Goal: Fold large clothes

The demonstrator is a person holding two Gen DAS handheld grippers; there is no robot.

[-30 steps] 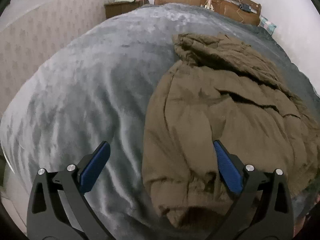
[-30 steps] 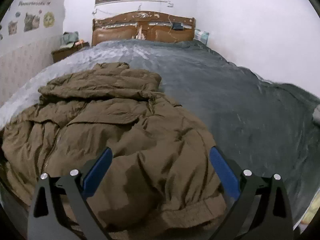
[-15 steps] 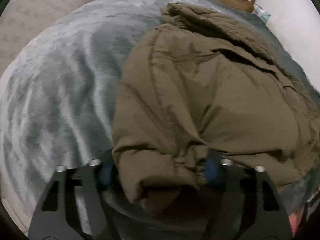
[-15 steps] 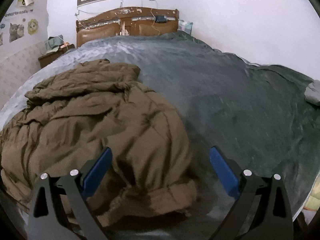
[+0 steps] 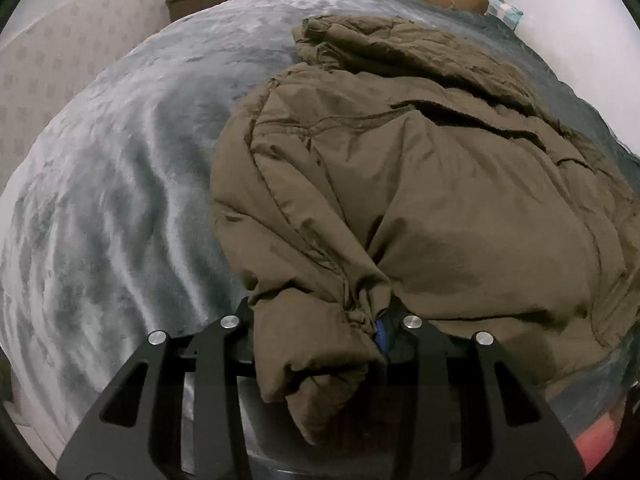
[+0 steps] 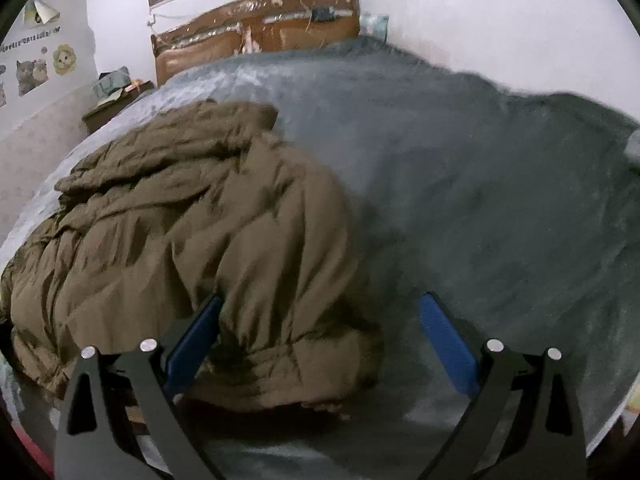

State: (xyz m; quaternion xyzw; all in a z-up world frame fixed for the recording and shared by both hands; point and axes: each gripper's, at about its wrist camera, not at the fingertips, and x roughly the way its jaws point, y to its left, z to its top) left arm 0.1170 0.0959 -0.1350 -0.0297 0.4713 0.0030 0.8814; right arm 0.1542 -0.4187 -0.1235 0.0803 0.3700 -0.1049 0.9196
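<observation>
A: Where does the coat sit, and what has hold of it?

B: The coat lies in a rumpled heap on the bed, with its near hem at the foot end. The left gripper is clamped on a bunched corner of that hem; cloth spills over and between the jaws, so only a sliver of blue pad shows. The right gripper is spread wide, holding nothing, with the other hem corner lying between its fingers.

A: What could go wrong?

B: I'd judge the left hold is the weak point. It has a thick wad of padded cloth rather than a clean edge, and the shell looks smooth, so a lift could let the wad slide out. If the right gripper closes where it hangs, it may catch only the top layer of the hem, and the two sides would then come up unevenly and twist the fold. The bulk farther up the bed could also drag and pull the blanket along with it.

A: And the materials?

B: The coat is olive-brown, puffy and quilted, with deep soft creases, a gathered band along the hem and what looks like a hood or collar bunched at the far end. It should spring back rather than hold a crease. The blanket is grey plush with a sheen that shifts with the nap. Beyond it stands a worn wooden headboard.
</observation>
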